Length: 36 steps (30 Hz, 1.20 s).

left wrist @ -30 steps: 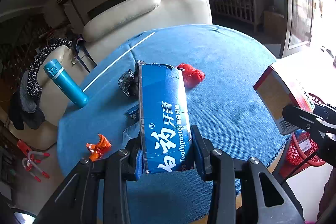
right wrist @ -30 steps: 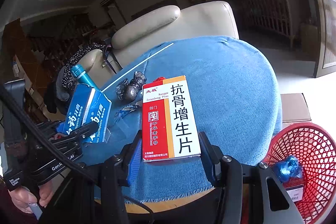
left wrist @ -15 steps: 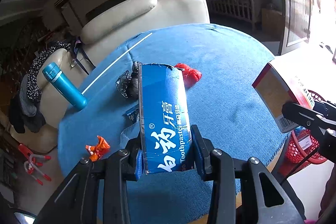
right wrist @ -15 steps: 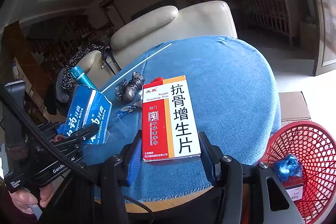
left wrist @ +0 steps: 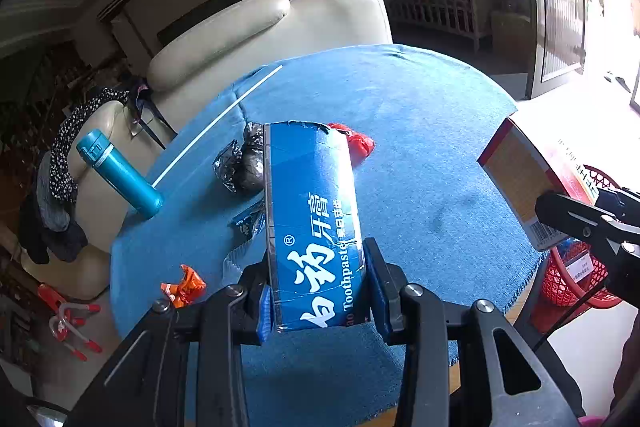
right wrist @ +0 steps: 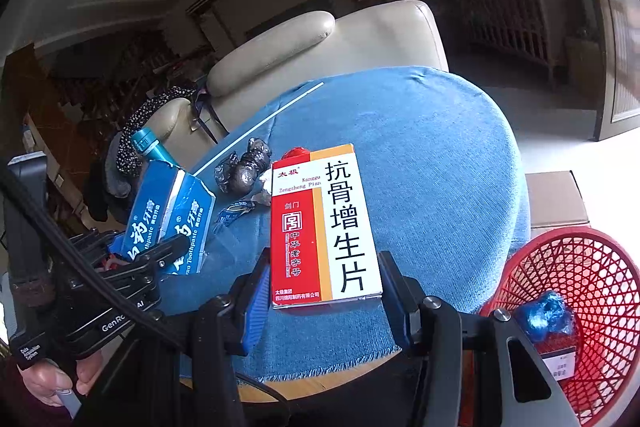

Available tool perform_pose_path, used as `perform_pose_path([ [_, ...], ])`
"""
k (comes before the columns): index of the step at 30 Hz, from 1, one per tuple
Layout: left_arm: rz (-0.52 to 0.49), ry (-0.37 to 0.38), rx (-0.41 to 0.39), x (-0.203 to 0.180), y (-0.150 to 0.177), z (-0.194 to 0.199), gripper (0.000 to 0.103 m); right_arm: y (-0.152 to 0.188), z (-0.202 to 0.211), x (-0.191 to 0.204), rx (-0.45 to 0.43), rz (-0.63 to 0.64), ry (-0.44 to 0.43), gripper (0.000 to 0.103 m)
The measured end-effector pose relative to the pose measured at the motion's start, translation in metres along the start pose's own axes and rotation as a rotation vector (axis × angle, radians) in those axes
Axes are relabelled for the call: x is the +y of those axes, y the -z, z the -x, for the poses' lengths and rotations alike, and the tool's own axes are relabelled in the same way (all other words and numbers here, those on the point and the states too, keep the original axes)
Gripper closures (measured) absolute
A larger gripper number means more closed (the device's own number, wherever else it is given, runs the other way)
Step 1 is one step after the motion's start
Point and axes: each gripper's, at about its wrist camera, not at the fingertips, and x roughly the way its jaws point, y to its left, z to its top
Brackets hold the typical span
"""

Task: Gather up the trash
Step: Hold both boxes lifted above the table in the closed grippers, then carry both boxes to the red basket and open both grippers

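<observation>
Blue cloth covers the round table (left wrist: 420, 131). Nothing has moved in the last second. Left gripper (left wrist: 320, 291) still clamps the toothpaste box (left wrist: 312, 211) over the near edge. Right gripper (right wrist: 320, 291) still clamps the pill box (right wrist: 324, 223). Both must go in the red basket (right wrist: 592, 267) beside the table's near right edge.

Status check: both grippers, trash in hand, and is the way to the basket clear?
Left gripper shut on blue toothpaste box. Right gripper shut on red-and-white medicine box. Red basket beside table, open-topped, nothing between.
</observation>
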Motion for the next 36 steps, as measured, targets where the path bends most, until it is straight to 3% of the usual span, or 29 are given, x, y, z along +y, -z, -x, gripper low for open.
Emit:
perform_pose_path([
  [26, -0.1, 0.028, -0.02, -0.041, -0.009, 0.003, 0.062, 0.005, 0.017, -0.034, -0.031, -0.065, 0.042, 0.05],
  [36, -0.128, 0.13, 0.009, -0.06, -0.014, -0.003, 0.062, 0.014, 0.026, -0.059, -0.025, -0.099, 0.091, 0.05],
])
